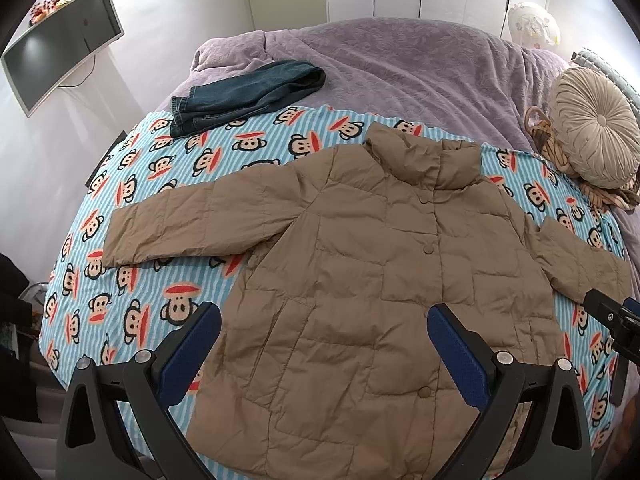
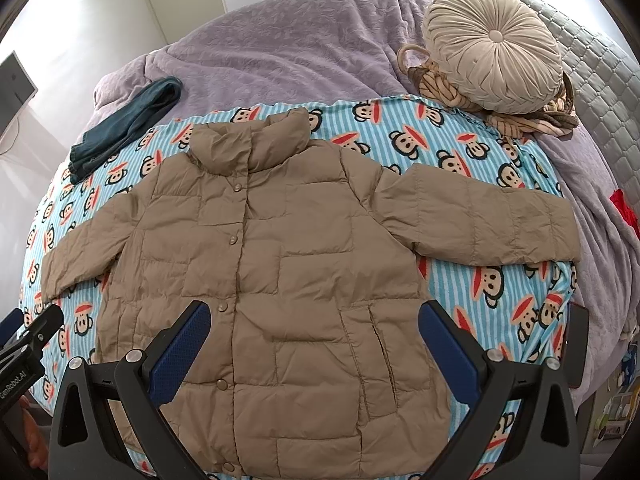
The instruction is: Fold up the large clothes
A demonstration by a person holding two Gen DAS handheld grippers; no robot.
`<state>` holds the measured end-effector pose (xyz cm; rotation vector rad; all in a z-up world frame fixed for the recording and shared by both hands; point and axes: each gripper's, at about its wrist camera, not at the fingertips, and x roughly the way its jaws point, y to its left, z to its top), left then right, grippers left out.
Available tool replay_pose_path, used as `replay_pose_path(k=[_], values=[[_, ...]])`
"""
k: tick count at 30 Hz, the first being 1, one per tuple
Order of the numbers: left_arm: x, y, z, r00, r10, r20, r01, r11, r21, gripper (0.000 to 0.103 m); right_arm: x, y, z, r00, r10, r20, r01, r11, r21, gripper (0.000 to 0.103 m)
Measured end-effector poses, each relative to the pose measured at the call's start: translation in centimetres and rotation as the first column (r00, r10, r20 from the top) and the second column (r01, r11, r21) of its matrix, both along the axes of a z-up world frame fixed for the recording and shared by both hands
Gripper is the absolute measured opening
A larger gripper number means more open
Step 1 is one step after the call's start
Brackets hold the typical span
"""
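Left wrist view: a tan puffer jacket (image 1: 360,264) lies flat and front-up on a monkey-print blanket (image 1: 132,208) that covers the near part of the bed (image 1: 400,60). Its collar points toward the far edge of the bed and its hem toward the near edge, so its long axis runs near to far; both sleeves spread out sideways. Folded jeans (image 1: 244,92) sit at the blanket's far left corner. A wicker basket (image 1: 548,140) near the right edge of the bed carries a round pleated cushion (image 1: 592,128). The left hand-held gripper (image 1: 324,332) hovers over the jacket's lower half, jaws spread wide, holding nothing. The right hand-held gripper (image 1: 612,316) shows at the right edge.

Right wrist view: the jacket (image 2: 304,264) lies the same way, collar far, hem near. The basket (image 2: 424,76) holds the cushion (image 2: 496,48) and striped cloth (image 2: 520,120). The right hand-held gripper (image 2: 314,328) hangs above the hem area, jaws wide apart and empty.
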<state>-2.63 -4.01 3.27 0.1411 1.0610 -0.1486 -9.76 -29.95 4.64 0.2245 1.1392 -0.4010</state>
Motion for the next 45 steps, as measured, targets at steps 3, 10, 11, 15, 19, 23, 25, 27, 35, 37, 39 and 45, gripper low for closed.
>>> replay_pose_path(k=[3, 10, 11, 15, 19, 23, 25, 27, 35, 37, 39, 45], values=[[0.03, 0.03, -0.04, 1.000, 0.000, -0.001, 0.000, 1.000, 0.000, 0.103, -0.02, -0.01, 0.00, 1.000, -0.001, 0.000, 0.001, 1.000, 0.000, 0.103], [-0.03, 0.00, -0.03, 1.000, -0.001, -0.001, 0.001, 1.000, 0.000, 0.103, 0.02, -0.09, -0.05, 1.000, 0.000, 0.000, 0.000, 1.000, 0.002, 0.103], [-0.03, -0.01, -0.03, 1.000, -0.001, -0.001, 0.001, 1.000, 0.000, 0.103, -0.02, -0.08, -0.04, 1.000, 0.000, 0.000, 0.000, 1.000, 0.001, 0.103], [-0.02, 0.02, -0.05, 1.000, 0.000, 0.000, 0.000, 1.000, 0.000, 0.103, 0.02, -0.06, -0.05, 1.000, 0.000, 0.000, 0.000, 1.000, 0.002, 0.103], [-0.02, -0.04, -0.05, 1.000, 0.000, 0.000, 0.000, 1.000, 0.001, 0.103, 0.01, -0.10, -0.08, 1.000, 0.001, -0.001, -0.001, 1.000, 0.002, 0.103], [0.00, -0.05, -0.04, 1.000, 0.000, -0.001, 0.000, 1.000, 0.000, 0.103, -0.02, -0.10, -0.08, 1.000, 0.002, -0.001, -0.002, 1.000, 0.002, 0.103], [0.00, -0.06, -0.04, 1.000, 0.000, -0.001, 0.000, 1.000, 0.000, 0.103, 0.03, -0.06, -0.10, 1.000, 0.003, -0.002, -0.003, 1.000, 0.000, 0.103], [0.00, -0.07, -0.03, 1.000, 0.000, -0.001, 0.000, 1.000, 0.000, 0.103, 0.01, -0.08, -0.10, 1.000, 0.002, -0.001, -0.002, 1.000, 0.001, 0.103], [-0.04, -0.06, -0.12, 1.000, 0.001, -0.002, -0.001, 1.000, 0.003, 0.103, 0.08, -0.07, -0.17, 1.000, 0.002, -0.002, -0.002, 1.000, 0.003, 0.103], [-0.04, -0.10, -0.10, 1.000, 0.000, -0.002, 0.000, 1.000, 0.001, 0.103, 0.16, -0.03, -0.22, 1.000, 0.003, -0.001, -0.003, 1.000, 0.003, 0.103], [-0.03, -0.12, -0.09, 1.000, -0.001, -0.001, 0.001, 1.000, 0.003, 0.103, 0.20, -0.03, -0.25, 1.000, 0.003, -0.001, -0.003, 1.000, 0.004, 0.103], [0.00, -0.14, -0.07, 1.000, 0.000, -0.003, 0.000, 1.000, 0.002, 0.103, 0.22, 0.00, -0.25, 1.000, 0.001, -0.003, -0.001, 1.000, 0.005, 0.103]])
